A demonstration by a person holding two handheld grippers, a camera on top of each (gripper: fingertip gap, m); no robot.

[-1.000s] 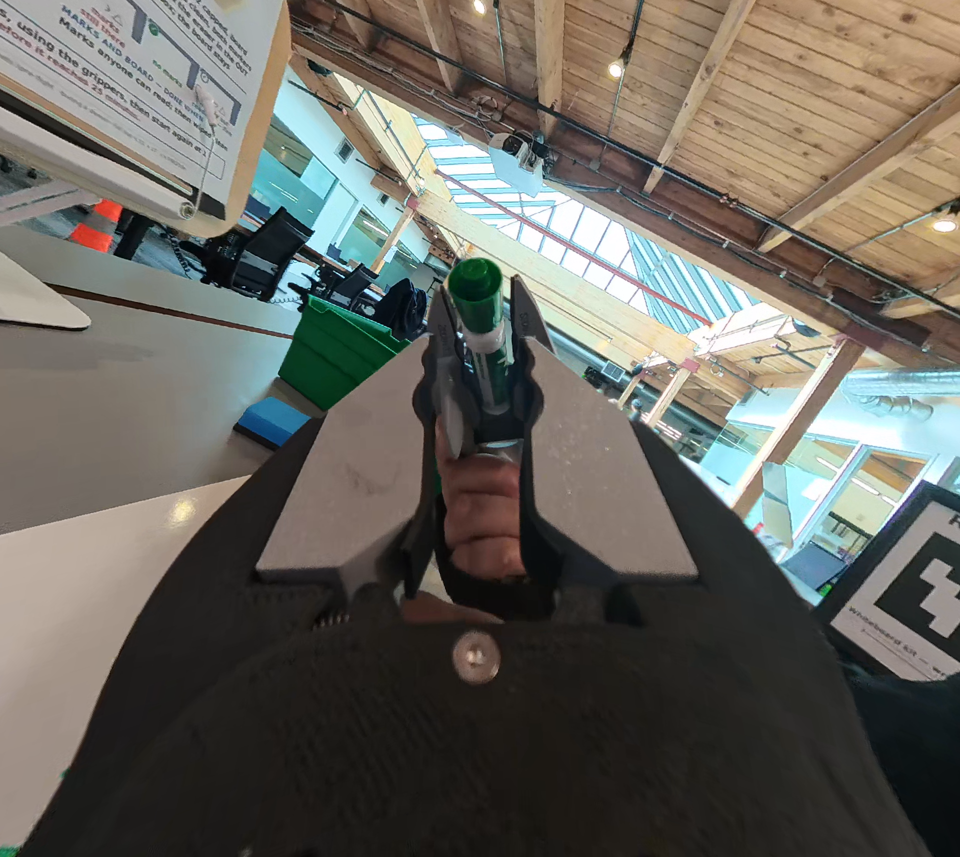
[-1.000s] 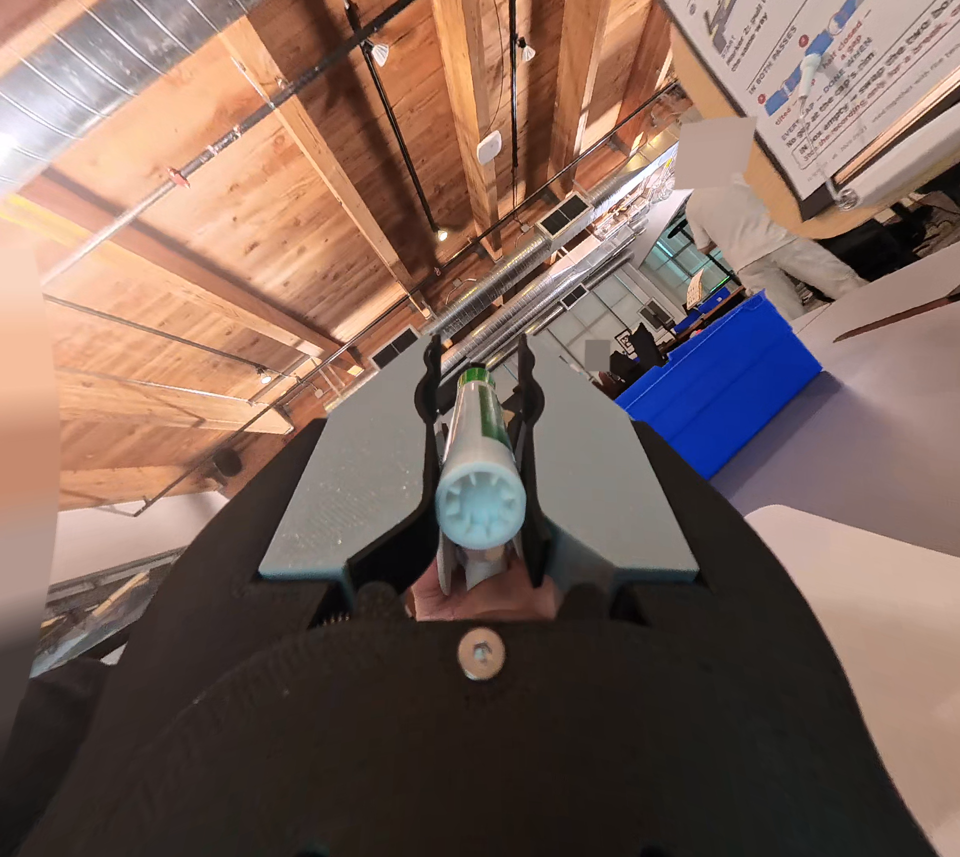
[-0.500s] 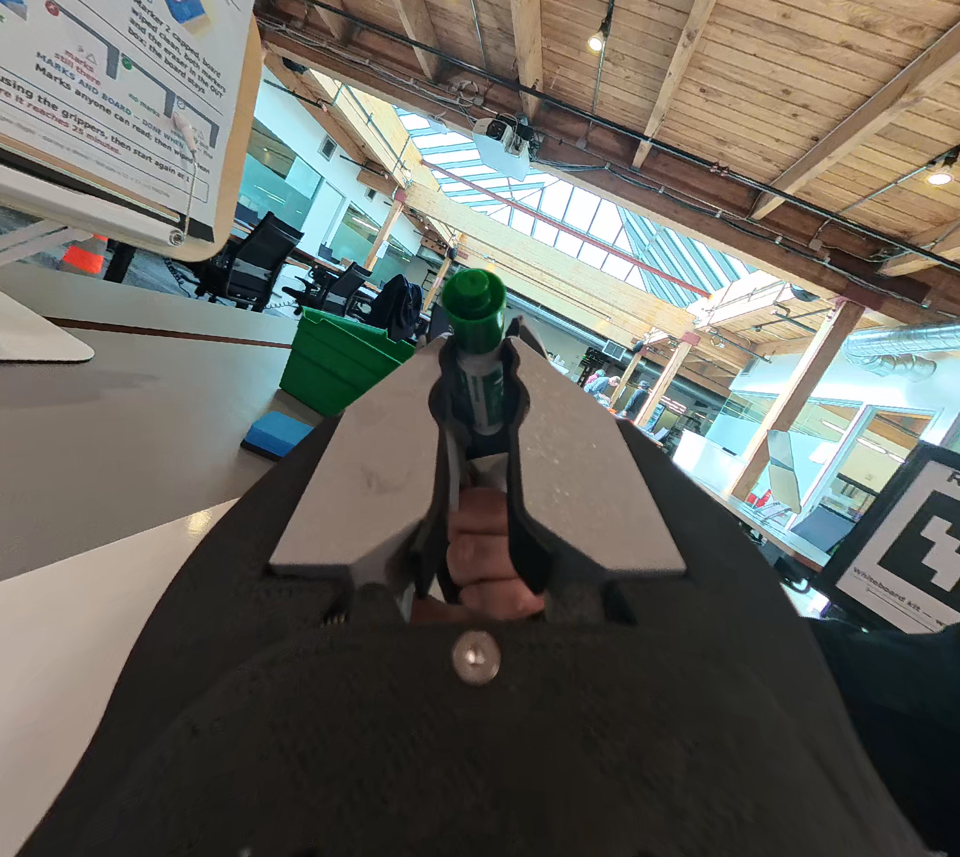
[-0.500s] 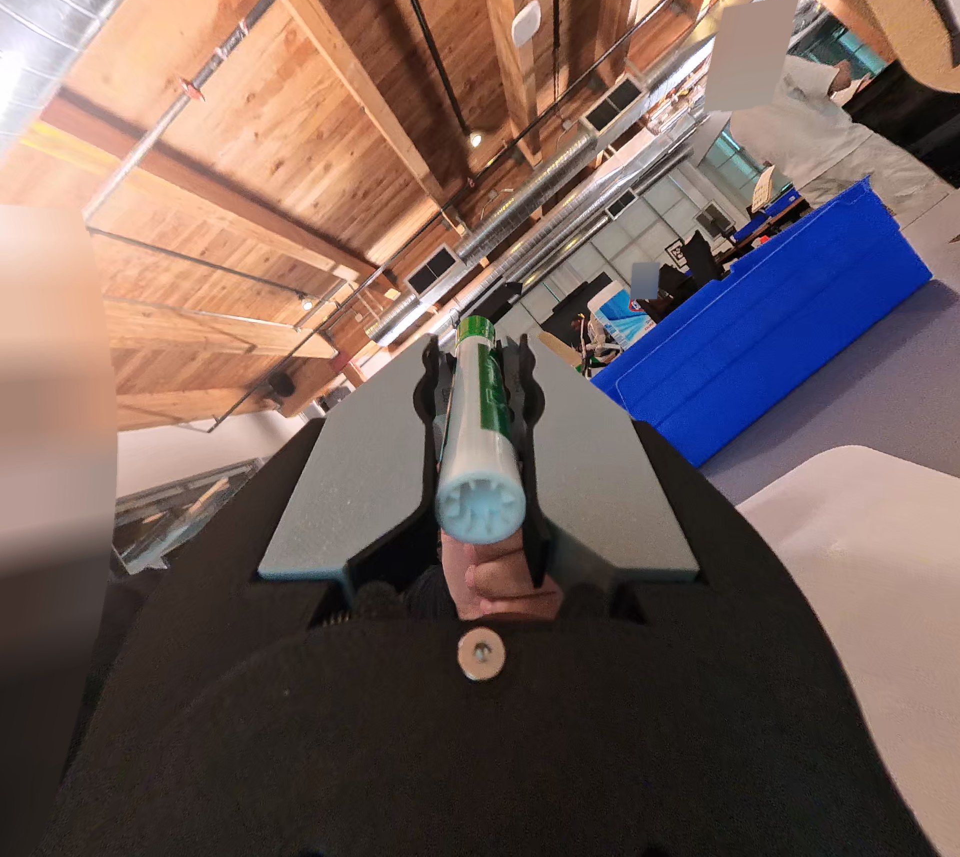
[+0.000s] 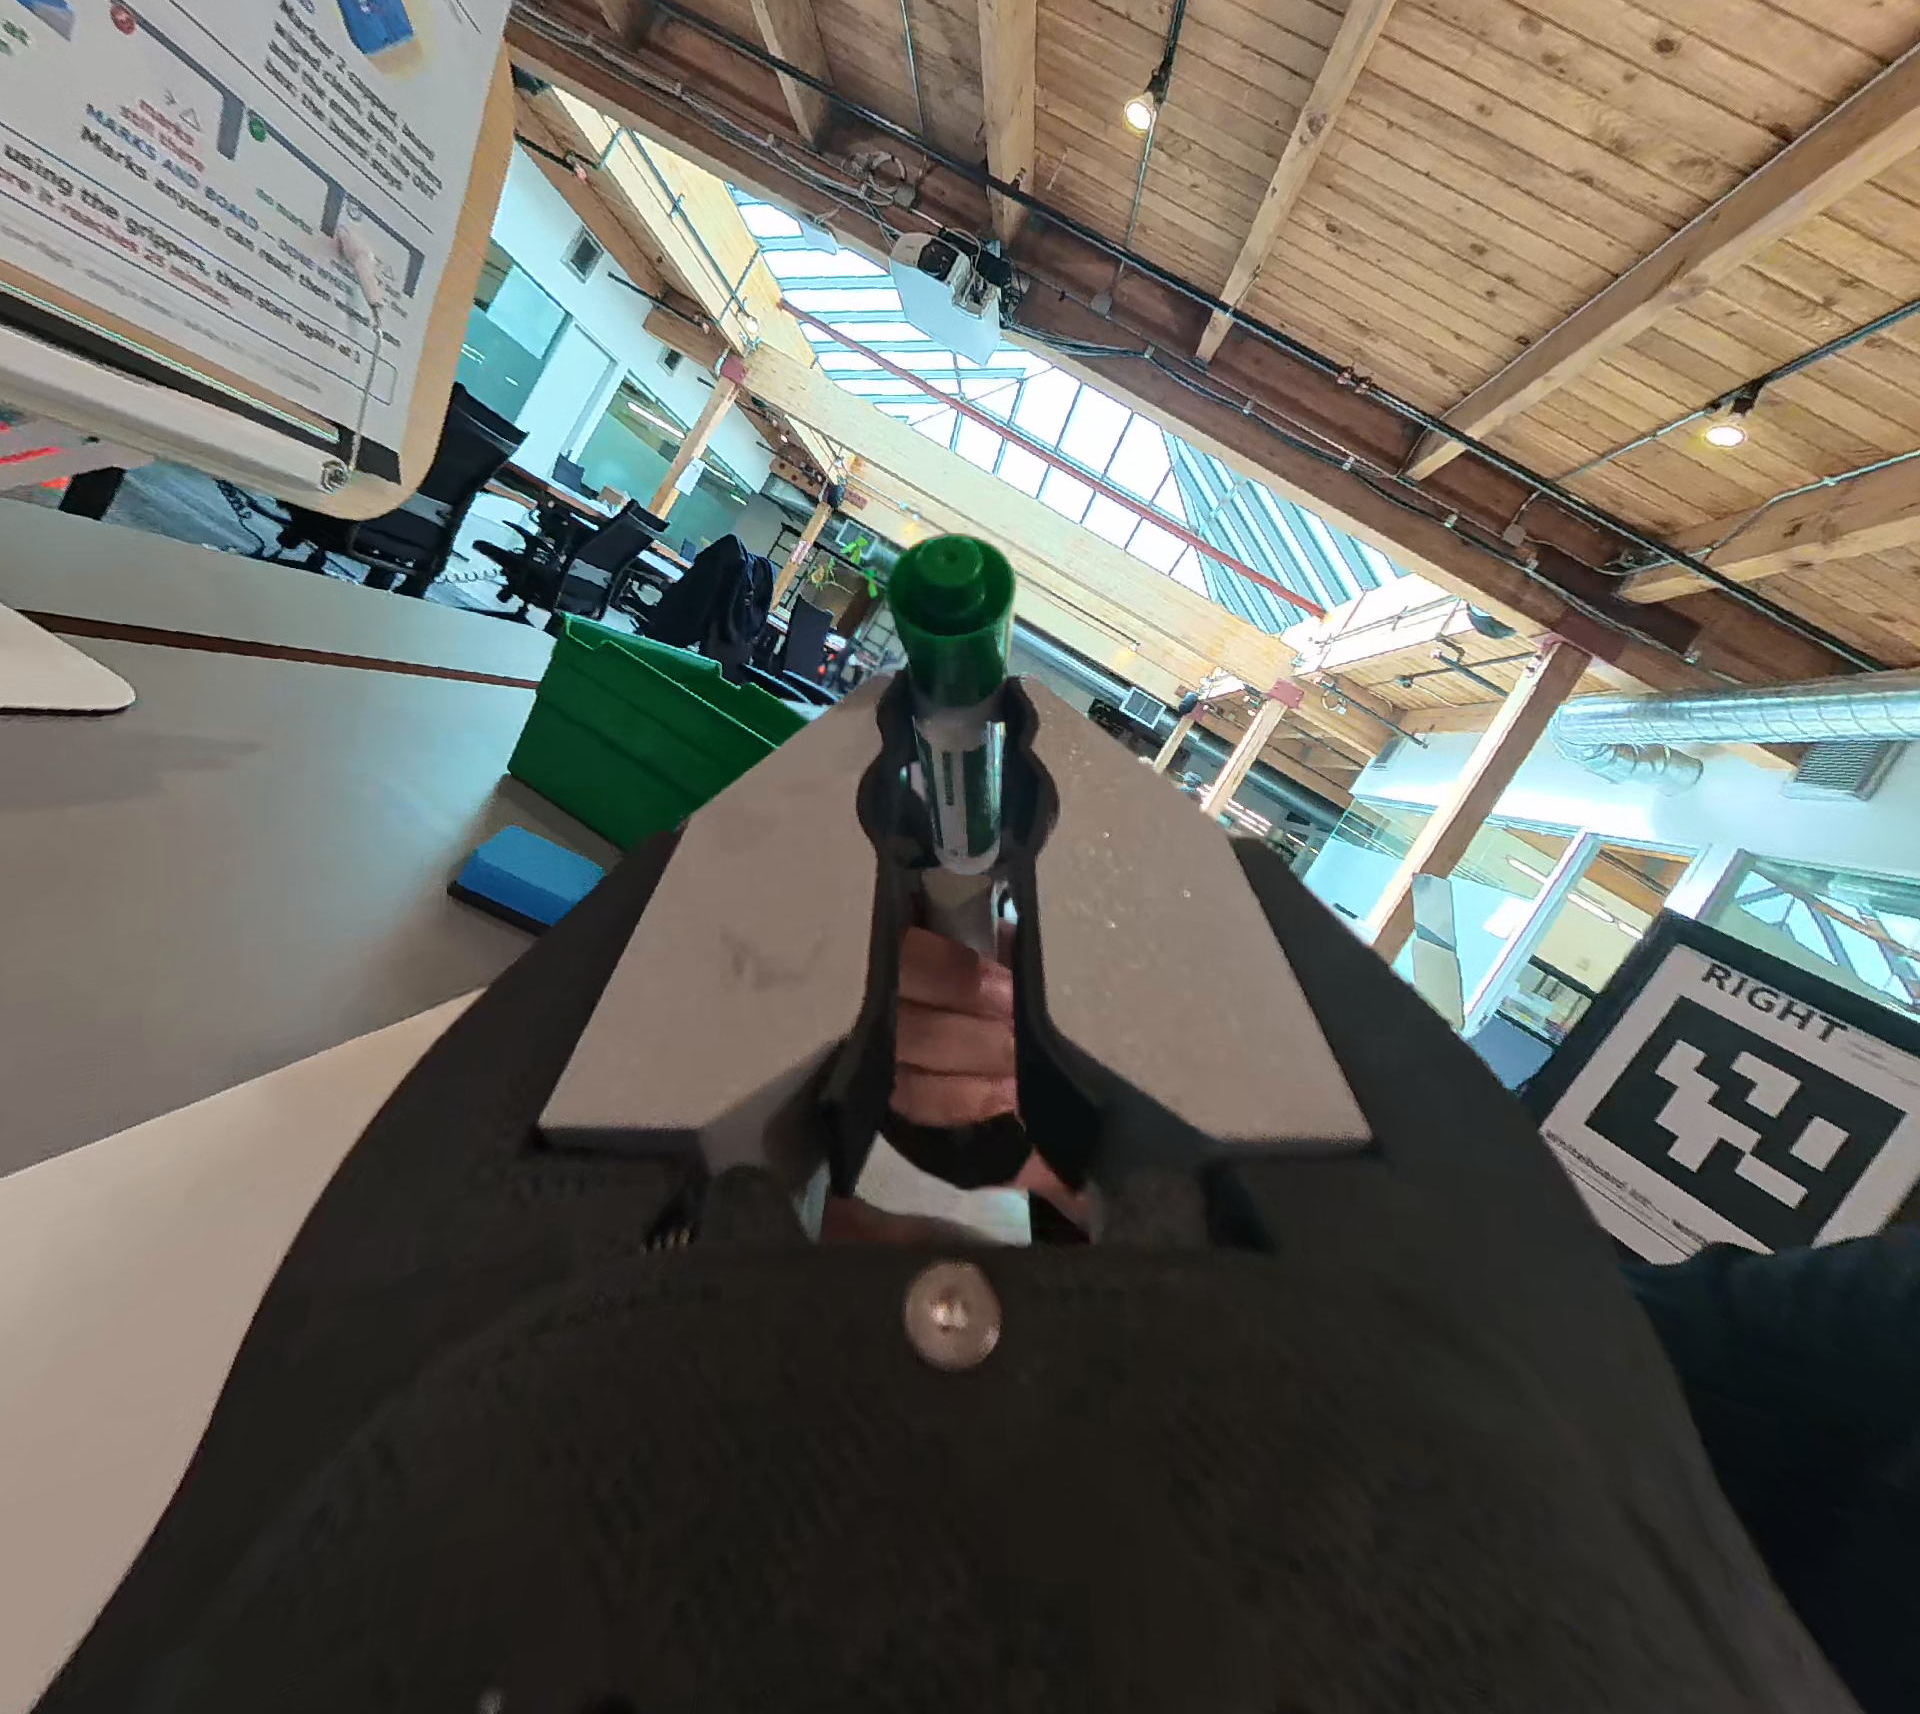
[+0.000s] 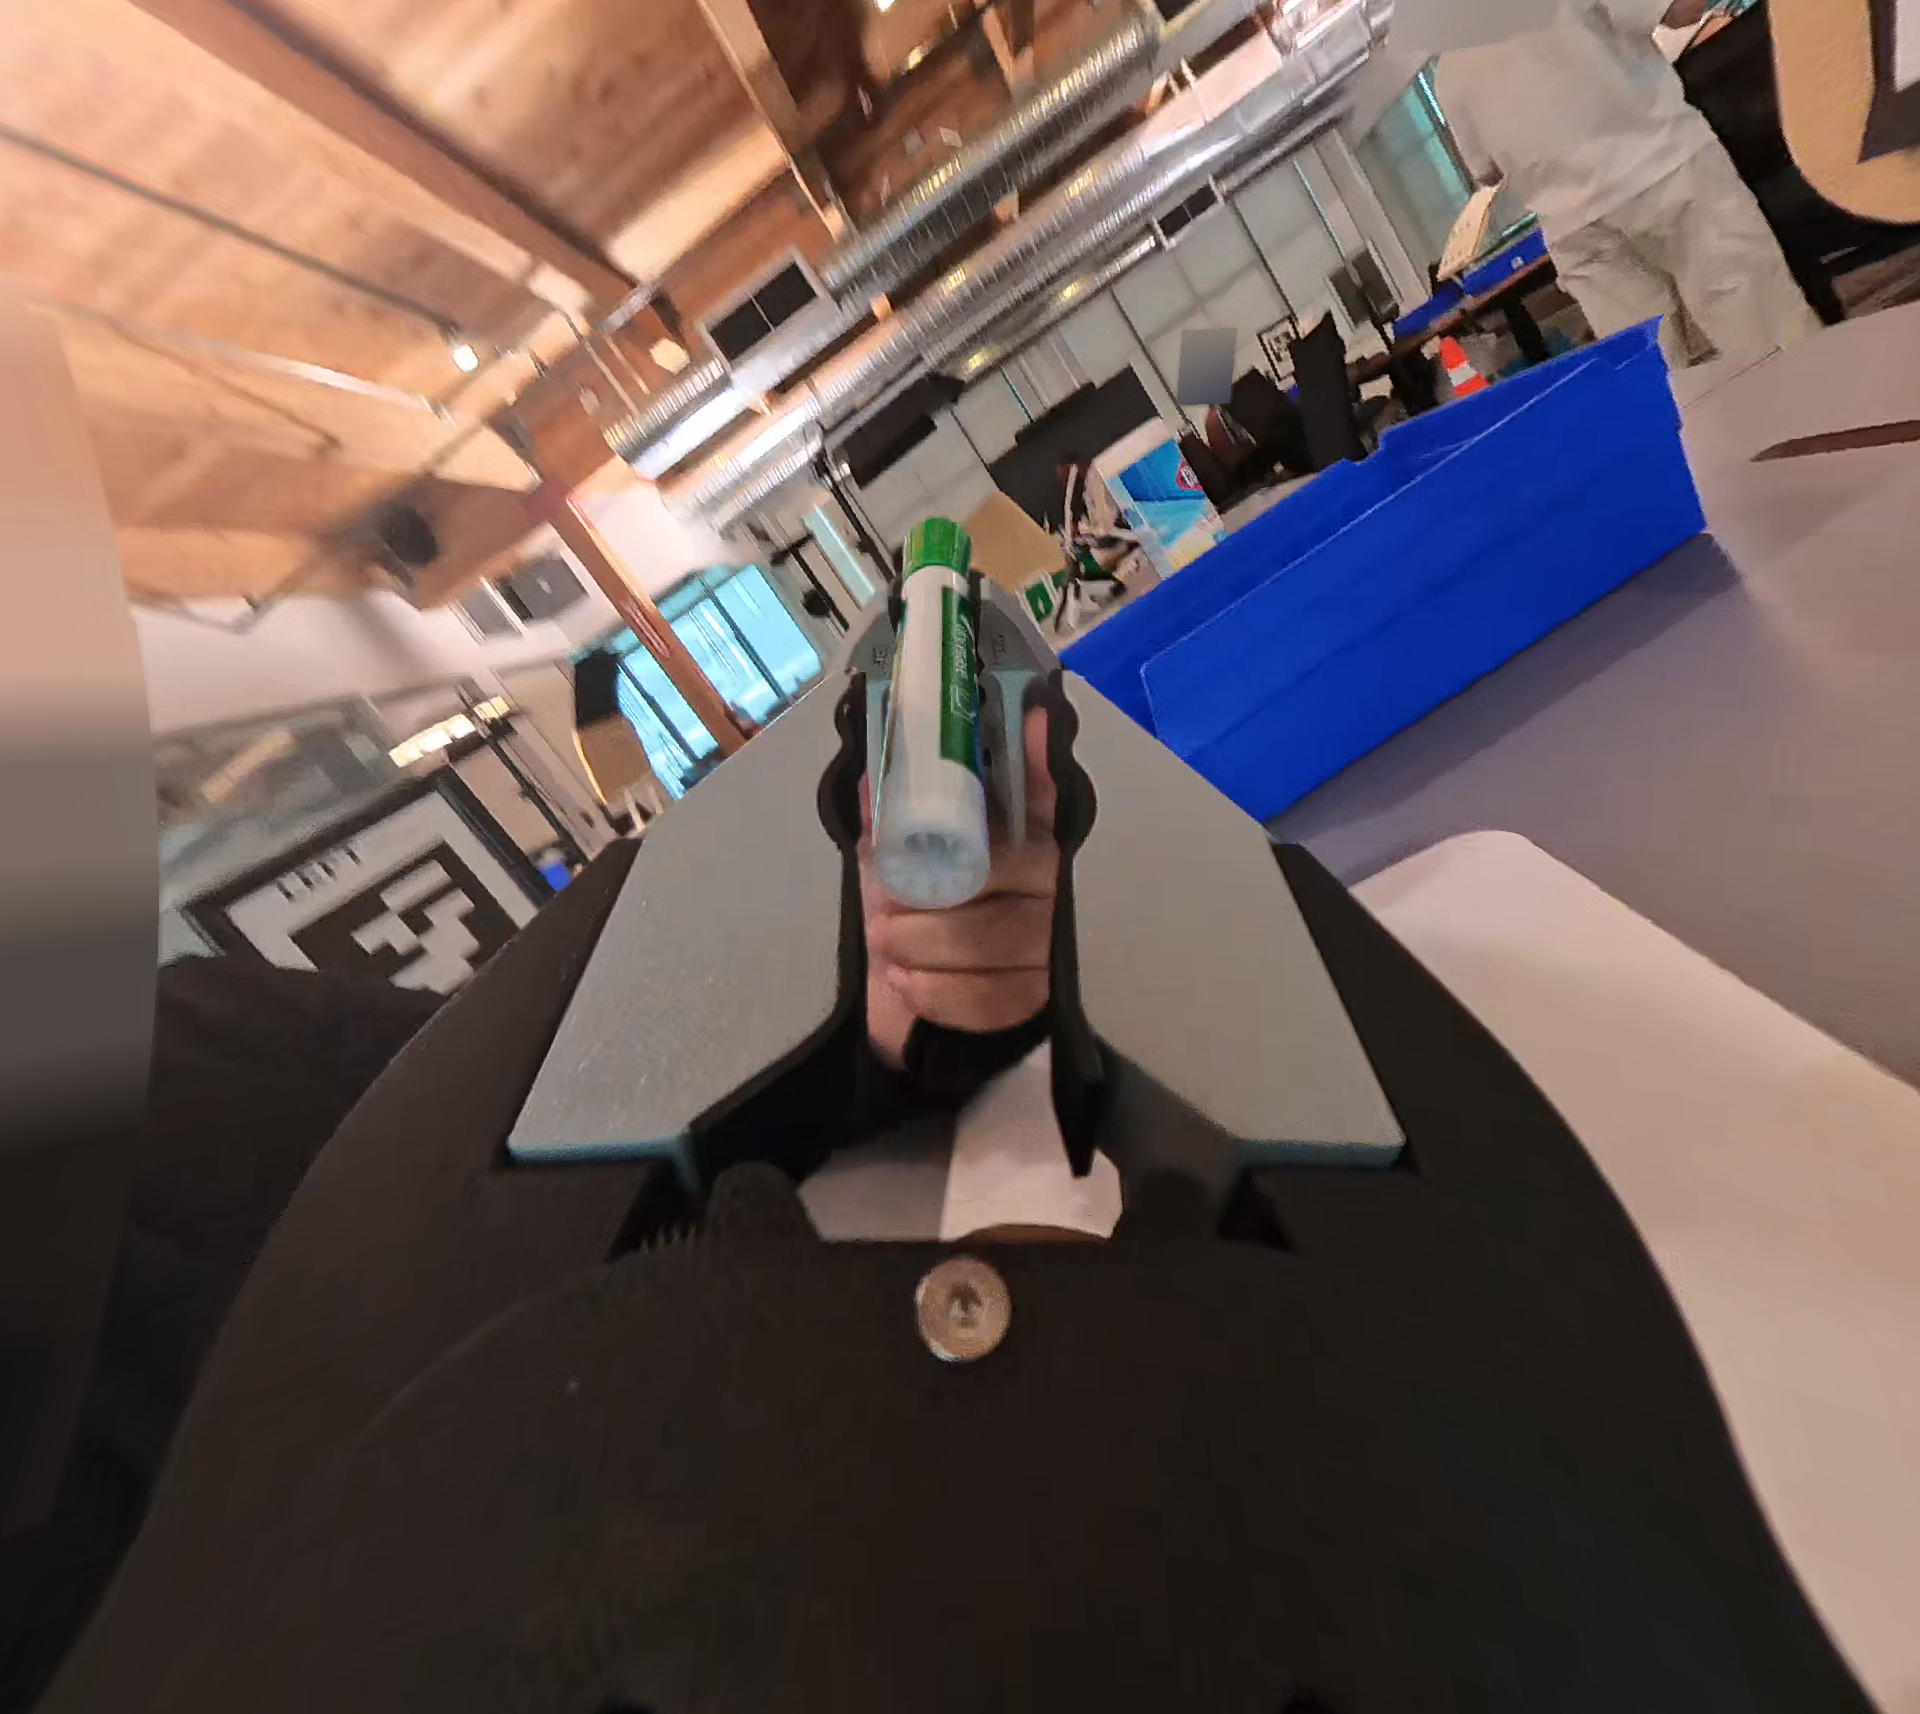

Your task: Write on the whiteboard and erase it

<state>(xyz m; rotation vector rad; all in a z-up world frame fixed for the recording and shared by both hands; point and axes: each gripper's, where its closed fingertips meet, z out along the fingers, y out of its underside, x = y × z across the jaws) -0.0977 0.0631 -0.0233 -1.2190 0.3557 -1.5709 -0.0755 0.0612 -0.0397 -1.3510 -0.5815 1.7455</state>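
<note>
The left gripper (image 5: 951, 729) is tilted up towards a timber ceiling, its grey fingers closed tight on a green-capped marker (image 5: 951, 615) that stands upright between them, cap outward and clear of the tips. Far left hangs an instruction poster (image 5: 208, 54), cut off by the frame. Below it is a grey table (image 5: 208, 885), and a corner of the whiteboard (image 5: 156, 1249) lies flat in the lower left. A blue eraser (image 5: 525, 875) sits on the table just in front of a green bin (image 5: 623, 750), both partly hidden by the gripper. Through the gap under the fingers, the curled fingers of a hand (image 5: 951, 1030) show; the marker's lower end is lost behind them. A black-and-white tag card (image 5: 1745, 1114) stands at far right.

The right gripper (image 6: 940, 656) is pitched lower, towards the room, and is clamped on a white-barrelled marker (image 6: 930, 729) whose butt end faces the camera and green end points away. A second tag card (image 6: 384, 916) leans at left. A hand (image 6: 956, 958) shows beneath the barrel. To the right are a blue bin (image 6: 1403, 625) on the table, the whiteboard's (image 6: 1558, 989) edge, and a person (image 6: 1621, 158) in pale clothes. The background is smeared. Whether the views show one marker or two cannot be told.
</note>
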